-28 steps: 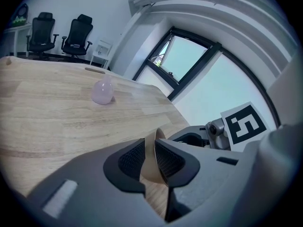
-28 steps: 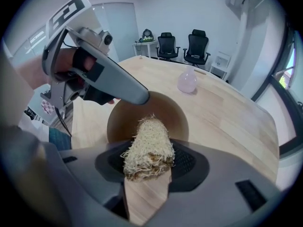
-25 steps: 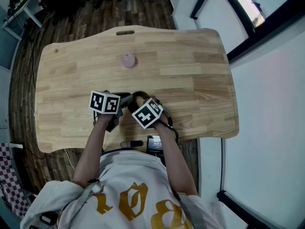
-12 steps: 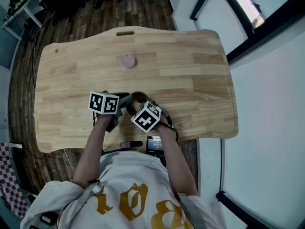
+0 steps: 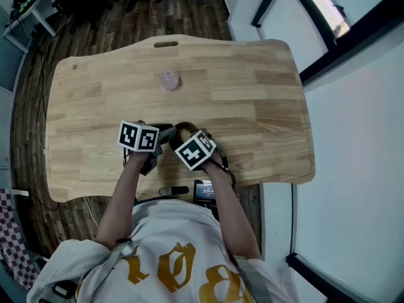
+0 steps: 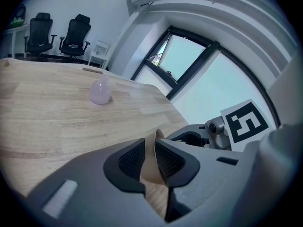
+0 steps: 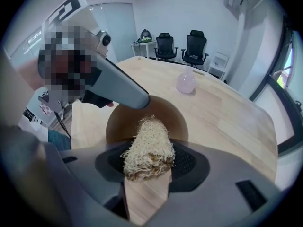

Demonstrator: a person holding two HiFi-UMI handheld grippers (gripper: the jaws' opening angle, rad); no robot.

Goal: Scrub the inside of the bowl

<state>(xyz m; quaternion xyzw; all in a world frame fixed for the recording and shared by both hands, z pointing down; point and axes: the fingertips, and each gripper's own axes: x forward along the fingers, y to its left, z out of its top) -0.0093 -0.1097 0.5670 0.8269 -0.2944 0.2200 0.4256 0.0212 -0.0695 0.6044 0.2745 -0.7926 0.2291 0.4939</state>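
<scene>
A light plank-wood counter (image 5: pixel 252 93) with rounded corners fills the middle of the head view. It has a slot (image 5: pixel 166 43) cut near its far edge. It stands on a dark wood-strip floor (image 5: pixel 126 17). Pale walls and a black-framed window (image 6: pixel 189 56) run along the counter's right side. Two black office chairs (image 7: pixel 196 44) stand past the far end by a white wall.

A small pink translucent object (image 5: pixel 169 79) sits alone on the far half of the counter, well apart from the work. At the near edge lies a dark device with a lit screen (image 5: pixel 203 190), possibly a phone.

The brown bowl (image 7: pixel 123 124) rests on the counter's near half, just in front of the person. The left gripper (image 6: pixel 150 152) is pinching the bowl's thin rim between its ribbed pads. The right gripper (image 7: pixel 150 163) is clamped on a pale, fibrous scrubber (image 7: pixel 149 141). The scrubber's frayed tip points into the bowl's hollow; I cannot tell whether it touches the inside.

Each gripper carries a cube with black-and-white square markers, which are patterns rather than words. The person's white shirt (image 5: pixel 170 257) bears large gold ornate letters. They are too warped at this angle to read.
</scene>
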